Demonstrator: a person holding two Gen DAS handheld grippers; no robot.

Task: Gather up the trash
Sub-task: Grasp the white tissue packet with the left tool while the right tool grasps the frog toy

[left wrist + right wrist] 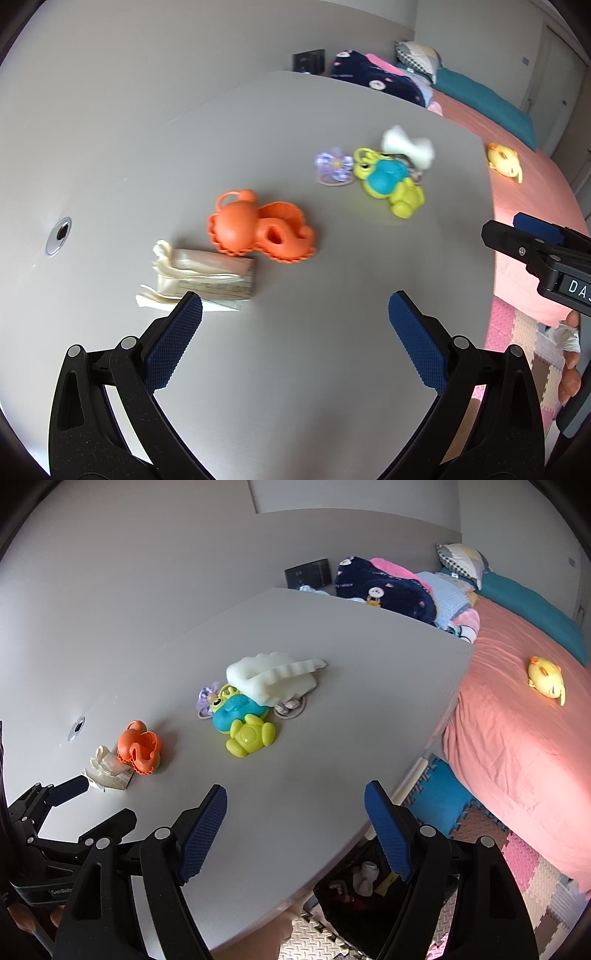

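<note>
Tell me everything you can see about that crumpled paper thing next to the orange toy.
The crumpled paper wrapper is cream-white, with a flat lined panel and a twisted, bunched end. It looks like thin paper and lies flat on the grey table. Its far edge meets the orange toy. The left hand-held gripper, open, has one fingertip overlapping its near corner; contact is unclear.

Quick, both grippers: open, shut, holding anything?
Left gripper: open, empty, one finger by the crumpled wrapper.
Right gripper: open, empty, above the table.
</note>
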